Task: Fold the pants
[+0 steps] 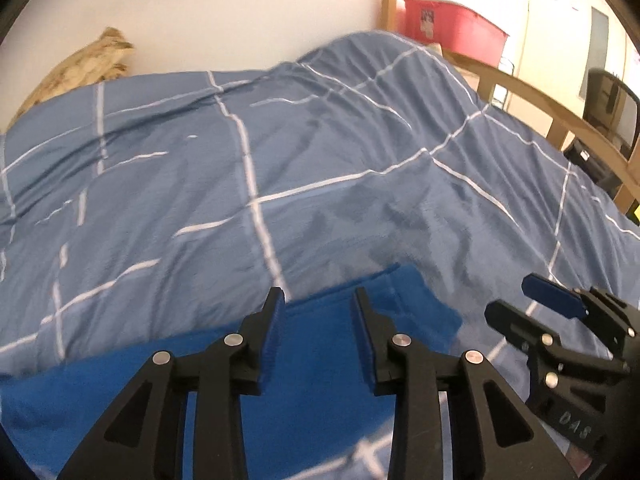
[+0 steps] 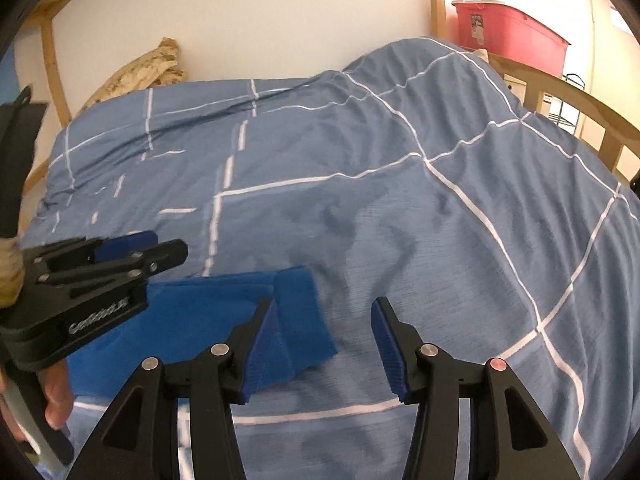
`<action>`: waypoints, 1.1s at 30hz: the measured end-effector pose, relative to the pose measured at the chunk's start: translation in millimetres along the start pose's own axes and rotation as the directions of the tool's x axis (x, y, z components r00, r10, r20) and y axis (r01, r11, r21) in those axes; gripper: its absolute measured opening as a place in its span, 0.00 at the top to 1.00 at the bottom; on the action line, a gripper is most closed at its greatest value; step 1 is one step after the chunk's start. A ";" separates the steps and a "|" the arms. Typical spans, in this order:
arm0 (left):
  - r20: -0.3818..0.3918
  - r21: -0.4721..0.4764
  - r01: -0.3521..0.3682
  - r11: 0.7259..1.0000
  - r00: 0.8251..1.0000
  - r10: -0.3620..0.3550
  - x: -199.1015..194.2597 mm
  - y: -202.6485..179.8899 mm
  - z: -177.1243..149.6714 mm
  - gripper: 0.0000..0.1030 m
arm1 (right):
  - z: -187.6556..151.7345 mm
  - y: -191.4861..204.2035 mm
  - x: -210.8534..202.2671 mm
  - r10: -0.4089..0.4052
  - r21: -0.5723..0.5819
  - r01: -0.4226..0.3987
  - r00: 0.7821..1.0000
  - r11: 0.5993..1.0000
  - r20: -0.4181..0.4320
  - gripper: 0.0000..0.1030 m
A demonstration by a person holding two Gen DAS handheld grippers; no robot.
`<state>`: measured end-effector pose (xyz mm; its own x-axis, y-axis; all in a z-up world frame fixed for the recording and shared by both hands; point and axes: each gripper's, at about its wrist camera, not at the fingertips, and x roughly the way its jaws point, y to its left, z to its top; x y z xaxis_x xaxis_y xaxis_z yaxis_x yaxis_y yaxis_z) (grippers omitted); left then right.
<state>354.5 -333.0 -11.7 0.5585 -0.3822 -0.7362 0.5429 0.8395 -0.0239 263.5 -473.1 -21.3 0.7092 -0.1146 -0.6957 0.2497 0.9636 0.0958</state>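
Bright blue pants (image 2: 224,312) lie flat on a blue checked duvet (image 2: 400,200), at its near edge, beneath two spread, empty grippers.

The fabric looks soft, light and limp, likely best pinched at a hem or corner. Left gripper (image 1: 318,312) hovers over the pants; right gripper (image 2: 324,320) over their right end. Their near part is cut off; motion blur hides seams.
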 end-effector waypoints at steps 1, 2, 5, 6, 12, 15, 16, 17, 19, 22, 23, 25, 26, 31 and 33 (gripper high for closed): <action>0.018 -0.005 -0.015 1.000 1.000 0.016 -11.0 4.6 -6.4 0.64 | -1.5 5.3 -4.6 0.006 -0.006 -0.006 1.000 1.000 0.006 0.51; 0.050 -0.015 -0.037 0.999 0.998 0.038 -27.4 11.3 -16.5 0.59 | -4.0 12.9 -11.9 0.014 -0.016 -0.014 1.000 1.000 0.017 0.49; 0.105 -0.049 -0.072 0.996 0.991 0.077 -62.0 27.7 -38.6 0.51 | -14.3 38.8 -35.2 0.038 -0.063 -0.034 0.997 0.997 0.069 0.41; 0.113 -0.062 -0.084 0.995 0.989 0.091 -74.4 35.1 -46.9 0.51 | -17.5 47.1 -41.4 0.048 -0.081 -0.042 0.996 0.996 0.078 0.41; 0.139 -0.108 -0.126 0.986 0.980 0.141 -134.3 77.8 -85.1 0.48 | -40.6 109.6 -82.1 0.153 -0.175 -0.132 0.982 0.976 0.114 0.41; 0.135 -0.131 -0.145 0.981 0.977 0.163 -159.7 100.8 -103.9 0.41 | -51.8 142.1 -102.2 0.209 -0.208 -0.180 0.970 0.961 0.126 0.41; 0.134 -0.138 -0.148 0.979 0.977 0.166 -168.2 109.2 -111.1 0.41 | -55.2 151.7 -107.8 0.221 -0.218 -0.190 0.967 0.957 0.129 0.41; 0.130 -0.142 -0.149 0.978 0.977 0.168 -176.9 119.0 -118.7 0.40 | -59.2 163.5 -113.4 0.233 -0.228 -0.200 0.964 0.953 0.128 0.41; 0.123 -0.154 -0.162 0.975 0.976 0.182 -192.7 138.5 -134.5 0.39 | -67.2 185.9 -122.6 0.258 -0.258 -0.220 0.958 0.941 0.124 0.38; 0.108 -0.192 -0.206 0.960 0.967 0.229 -215.2 175.1 -162.2 0.36 | -81.3 221.2 -131.3 0.297 -0.294 -0.256 0.949 0.921 0.103 0.36; 0.099 -0.208 -0.221 0.953 0.964 0.246 -222.7 189.2 -173.4 0.36 | -85.9 234.0 -132.3 0.310 -0.306 -0.271 0.947 0.913 0.087 0.36; 0.079 -0.230 -0.257 0.939 0.956 0.281 -235.0 212.9 -194.8 0.35 | -95.8 257.2 -131.7 0.325 -0.312 -0.292 0.944 0.904 0.059 0.36; 0.067 -0.249 -0.281 0.927 0.950 0.306 -242.8 229.0 -209.6 0.35 | -99.7 264.8 -130.2 0.334 -0.305 -0.305 0.942 0.902 0.044 0.36; 0.028 -0.297 -0.351 0.888 0.926 0.375 -263.1 273.5 -256.1 0.33 | -125.4 303.6 -114.1 0.386 -0.244 -0.381 0.922 0.892 -0.031 0.36; 0.019 -0.282 -0.378 0.882 0.917 0.399 -263.7 284.4 -268.0 0.32 | -134.7 316.5 -103.9 0.379 -0.226 -0.379 0.924 0.897 -0.044 0.36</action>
<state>193.5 110.0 -5.6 0.7408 -0.0231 -0.6714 0.0908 0.9937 0.0659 180.0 -123.6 -14.7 0.7213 0.2700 -0.6378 -0.1936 0.9628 0.1886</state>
